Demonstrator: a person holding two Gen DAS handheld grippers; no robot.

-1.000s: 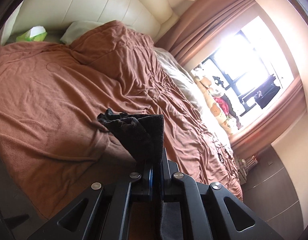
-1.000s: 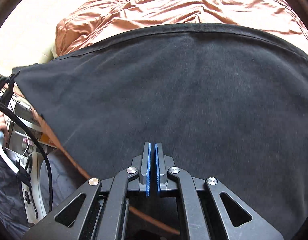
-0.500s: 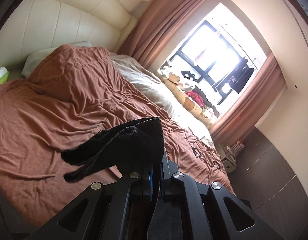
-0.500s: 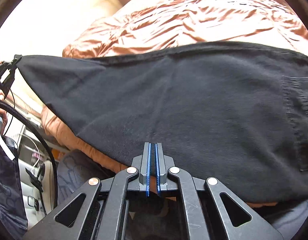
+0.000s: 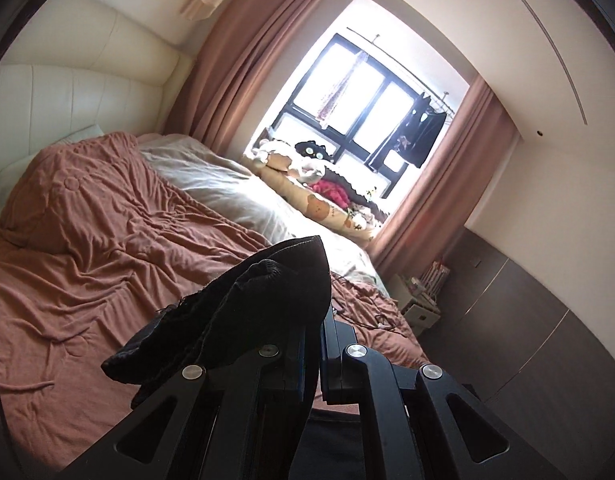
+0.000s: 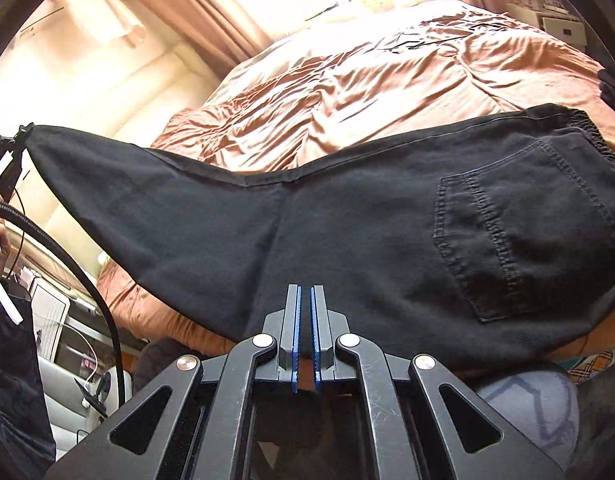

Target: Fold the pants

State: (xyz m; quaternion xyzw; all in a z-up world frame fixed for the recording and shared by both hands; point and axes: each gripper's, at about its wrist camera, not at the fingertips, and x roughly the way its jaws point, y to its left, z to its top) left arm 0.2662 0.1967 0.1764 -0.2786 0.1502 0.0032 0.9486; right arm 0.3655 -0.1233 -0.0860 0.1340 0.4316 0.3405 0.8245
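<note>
Black pants (image 6: 347,240) hang stretched over the brown duvet (image 6: 347,80), back pocket (image 6: 519,240) and elastic waistband at the right. My right gripper (image 6: 305,320) is shut, its blue pads pinching the pants' lower edge near the crotch seam. At the far left of that view my left gripper (image 6: 7,160) holds the leg end up. In the left wrist view the left gripper (image 5: 322,332) is shut on bunched black pants fabric (image 5: 267,292), which drapes over its left finger above the duvet (image 5: 87,240).
A cream padded headboard (image 5: 67,92) stands at the bed's far end. Stuffed toys (image 5: 307,184) line the window sill between brown curtains (image 5: 227,60). A dark cabinet (image 5: 527,320) and a white bedside unit (image 5: 419,312) flank the bed. Cables (image 6: 439,36) lie on the duvet.
The left gripper has risen with the leg end, its view swinging from the duvet towards the window. In the right view the pants have drawn out, and the pocket and waistband now show.
</note>
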